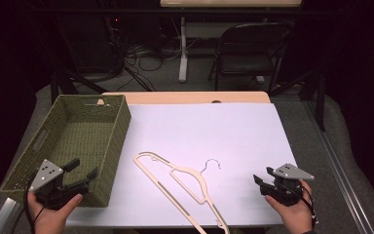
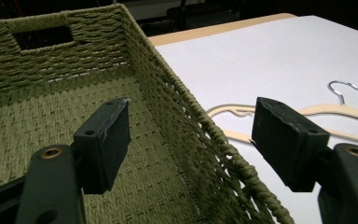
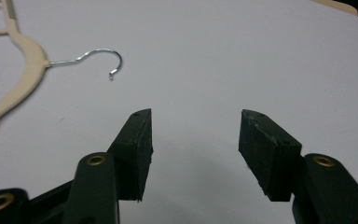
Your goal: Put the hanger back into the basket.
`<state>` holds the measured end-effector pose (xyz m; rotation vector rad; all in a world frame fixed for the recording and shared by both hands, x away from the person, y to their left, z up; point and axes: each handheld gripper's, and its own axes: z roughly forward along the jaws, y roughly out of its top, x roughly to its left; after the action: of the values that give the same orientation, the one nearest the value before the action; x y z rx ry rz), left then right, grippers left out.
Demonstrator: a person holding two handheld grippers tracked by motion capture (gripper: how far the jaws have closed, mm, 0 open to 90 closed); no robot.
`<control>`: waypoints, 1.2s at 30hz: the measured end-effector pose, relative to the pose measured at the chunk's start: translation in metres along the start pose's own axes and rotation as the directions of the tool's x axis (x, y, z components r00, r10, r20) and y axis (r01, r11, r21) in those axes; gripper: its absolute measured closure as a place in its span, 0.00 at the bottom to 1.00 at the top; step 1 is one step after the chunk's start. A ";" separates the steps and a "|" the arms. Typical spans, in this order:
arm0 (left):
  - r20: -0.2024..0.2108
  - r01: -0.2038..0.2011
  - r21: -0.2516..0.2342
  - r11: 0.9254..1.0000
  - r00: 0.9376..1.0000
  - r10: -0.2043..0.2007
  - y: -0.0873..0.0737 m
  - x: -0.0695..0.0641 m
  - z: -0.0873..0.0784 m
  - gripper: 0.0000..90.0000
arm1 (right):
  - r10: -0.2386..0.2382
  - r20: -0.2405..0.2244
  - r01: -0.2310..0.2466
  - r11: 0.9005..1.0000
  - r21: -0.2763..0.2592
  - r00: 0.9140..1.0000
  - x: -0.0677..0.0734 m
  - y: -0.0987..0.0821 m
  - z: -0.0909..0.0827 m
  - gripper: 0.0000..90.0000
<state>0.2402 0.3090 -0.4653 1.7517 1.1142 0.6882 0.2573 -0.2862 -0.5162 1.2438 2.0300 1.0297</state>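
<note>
- The cream-coloured plastic clothes hanger with a silver wire hook (image 1: 185,187) lies flat on the white sheet that covers the desk (image 1: 233,131), between the two hands and just right of the olive-green woven rectangular basket (image 1: 109,146). Its long lower bar runs toward the near edge of the desk.
- The left claw (image 1: 80,176) hangs over the near right corner of the basket with its jaws apart and nothing between them. In the left gripper view the basket's rim passes between the pads.
- The right claw (image 1: 259,181) hovers over bare sheet to the right of the hanger, jaws spread wide and empty.
- Risk: the hanger is thin and lies flat, so a claw coming down on it may slide off or push it along the smooth sheet rather than catch it.
- Risk: the near end of the hanger sits close to the desk edge, so a nudge there could probably tip it off.
- Risk: the left claw is very near the basket wall and could snag the weave or shove the basket.
- Risk: the wire hook could catch on the woven rim if the hanger is carried to the basket.
- The desk has a pale wooden top showing beyond the sheet. The room behind is dark, with a black folding chair (image 1: 251,46), a white table leg (image 1: 182,48) and loose cables on the floor.
</note>
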 end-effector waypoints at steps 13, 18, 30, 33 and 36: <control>0.014 0.019 0.009 1.000 1.000 -0.020 0.000 0.001 -0.005 0.27 | 0.028 0.034 -0.029 0.998 0.058 0.999 -0.004 0.008 0.004 0.50; 0.015 0.013 0.030 0.999 1.000 -0.013 0.000 0.000 -0.006 0.27 | 0.013 0.001 -0.013 0.995 0.100 1.000 0.000 0.015 0.005 0.54; 0.025 0.011 0.026 1.000 1.000 -0.012 0.004 -0.002 -0.010 0.29 | -0.107 -0.052 0.114 0.981 0.155 0.993 0.017 0.049 0.010 0.60; 0.028 0.008 0.024 1.000 1.000 -0.008 0.004 -0.003 -0.010 0.30 | -0.138 -0.082 0.150 0.975 0.164 0.987 0.026 0.064 0.012 0.60; 0.032 0.004 0.026 1.000 0.999 -0.004 0.005 -0.005 -0.009 0.30 | -0.158 -0.138 0.181 0.969 0.167 0.978 0.037 0.081 0.015 0.61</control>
<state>0.2327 0.3075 -0.4570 1.7764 1.1090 0.6432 0.2924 -0.2248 -0.4603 1.0919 2.3237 0.8787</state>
